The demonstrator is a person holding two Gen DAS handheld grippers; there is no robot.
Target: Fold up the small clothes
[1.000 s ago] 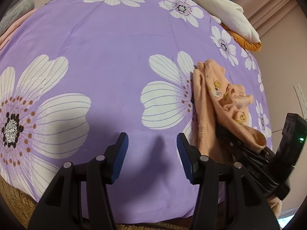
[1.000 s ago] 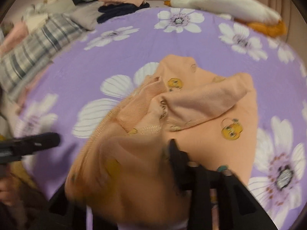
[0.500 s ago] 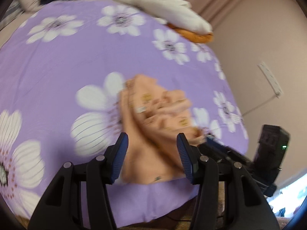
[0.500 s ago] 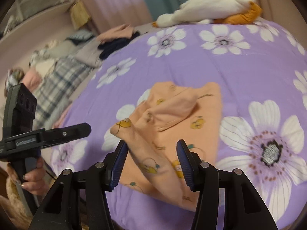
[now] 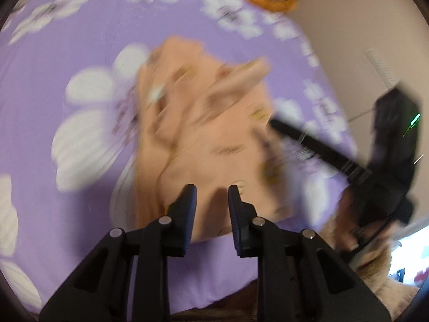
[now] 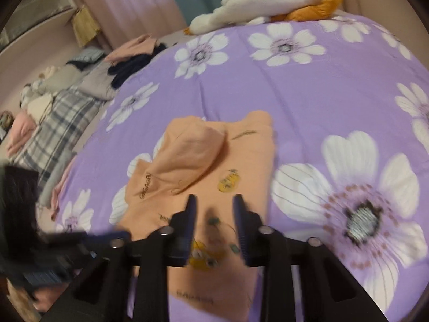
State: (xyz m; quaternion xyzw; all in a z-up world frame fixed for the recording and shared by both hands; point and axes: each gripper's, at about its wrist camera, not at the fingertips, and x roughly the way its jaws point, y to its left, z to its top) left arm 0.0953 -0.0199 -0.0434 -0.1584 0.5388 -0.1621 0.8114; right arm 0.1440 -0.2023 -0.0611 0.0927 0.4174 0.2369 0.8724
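Peach garment (image 6: 214, 177) under fingers (image 6: 187, 222) (both pairs)

We see our right gripper (image 6: 213, 204) above a peach garment (image 6: 214, 161) lying on a purple flowered bedspread (image 6: 308, 86); its jaws, a narrow gap apart, have just been closing with nothing gripped. Our left gripper (image 6: 80, 237) shows blurred, left of the garment.

dark print "gagaga" along sleeve of peach garment (image 6: 187, 161); hem print too blurred to read.
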